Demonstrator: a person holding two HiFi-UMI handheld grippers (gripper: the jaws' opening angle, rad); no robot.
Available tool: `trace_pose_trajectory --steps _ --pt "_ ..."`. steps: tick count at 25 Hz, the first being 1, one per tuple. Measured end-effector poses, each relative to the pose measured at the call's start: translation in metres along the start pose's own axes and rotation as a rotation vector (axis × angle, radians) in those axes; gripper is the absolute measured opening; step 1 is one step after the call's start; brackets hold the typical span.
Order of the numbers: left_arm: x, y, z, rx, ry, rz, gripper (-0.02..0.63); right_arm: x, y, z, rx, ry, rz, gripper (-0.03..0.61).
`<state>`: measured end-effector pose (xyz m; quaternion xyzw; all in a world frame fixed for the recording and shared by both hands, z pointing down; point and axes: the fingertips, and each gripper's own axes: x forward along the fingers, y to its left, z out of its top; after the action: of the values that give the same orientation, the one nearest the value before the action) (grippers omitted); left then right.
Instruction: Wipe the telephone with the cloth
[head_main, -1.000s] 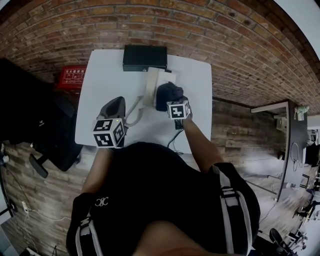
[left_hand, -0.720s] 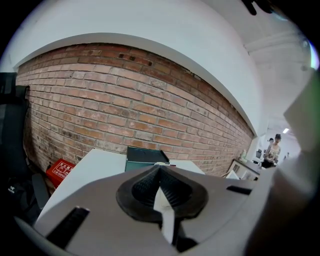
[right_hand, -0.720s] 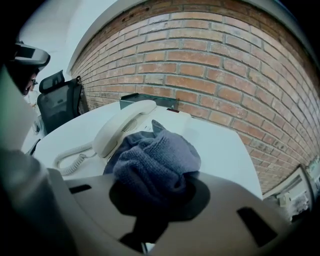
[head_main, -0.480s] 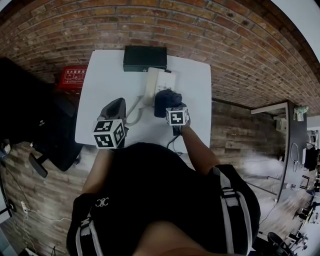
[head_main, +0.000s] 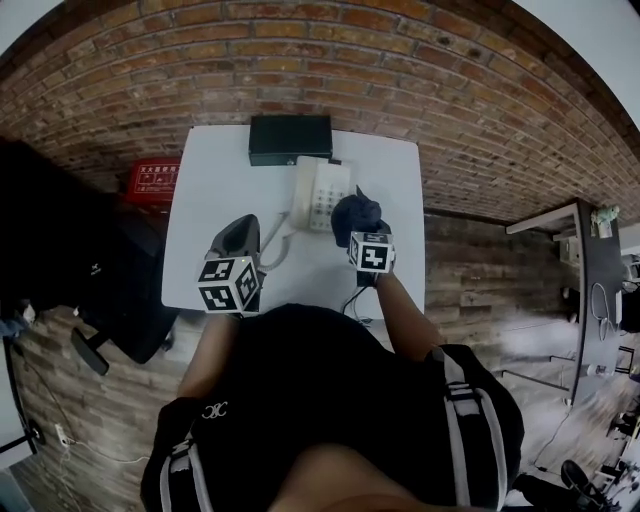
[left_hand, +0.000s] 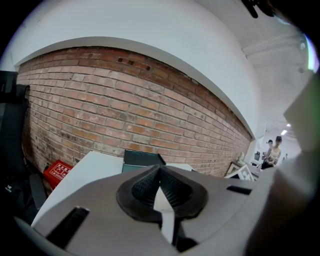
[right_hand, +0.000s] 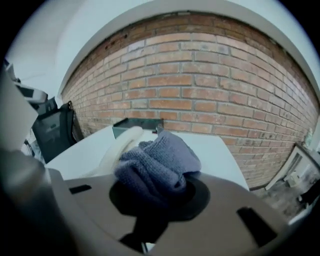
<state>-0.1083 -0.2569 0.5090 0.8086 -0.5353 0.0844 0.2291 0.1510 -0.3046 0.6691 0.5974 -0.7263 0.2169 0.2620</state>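
A white telephone (head_main: 318, 195) lies on the white table (head_main: 205, 200), its handset (right_hand: 120, 145) along its left side. My right gripper (head_main: 362, 232) is shut on a bunched dark blue cloth (head_main: 356, 216), which rests at the telephone's right edge; in the right gripper view the cloth (right_hand: 157, 162) fills the jaws of the right gripper (right_hand: 156, 192). My left gripper (head_main: 238, 237) hovers over the table left of the telephone, jaws together with nothing held. In the left gripper view, the left gripper (left_hand: 160, 175) points toward the brick wall.
A black box (head_main: 290, 138) sits at the table's far edge against the brick wall. The telephone's cord (head_main: 272, 238) runs toward the left gripper. A red box (head_main: 152, 178) and a black chair (head_main: 85, 270) stand on the floor at the left.
The right gripper has slid the cloth to the right, from over the telephone's keypad to its right edge, so the keypad now shows. The left gripper has hardly moved.
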Motion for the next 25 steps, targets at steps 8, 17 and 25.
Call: trace_pose_trajectory --steps 8,17,25 --pt "0.008 -0.028 0.018 0.052 -0.039 -0.040 -0.008 -0.088 0.010 0.108 0.127 -0.379 0.145 0.044" --pt "0.012 -0.048 0.013 0.076 -0.024 -0.056 -0.008 -0.146 0.019 0.129 0.108 -0.557 0.159 0.044" --pt "0.007 -0.050 0.007 0.073 -0.027 -0.040 -0.008 -0.161 0.021 0.136 0.102 -0.591 0.198 0.044"
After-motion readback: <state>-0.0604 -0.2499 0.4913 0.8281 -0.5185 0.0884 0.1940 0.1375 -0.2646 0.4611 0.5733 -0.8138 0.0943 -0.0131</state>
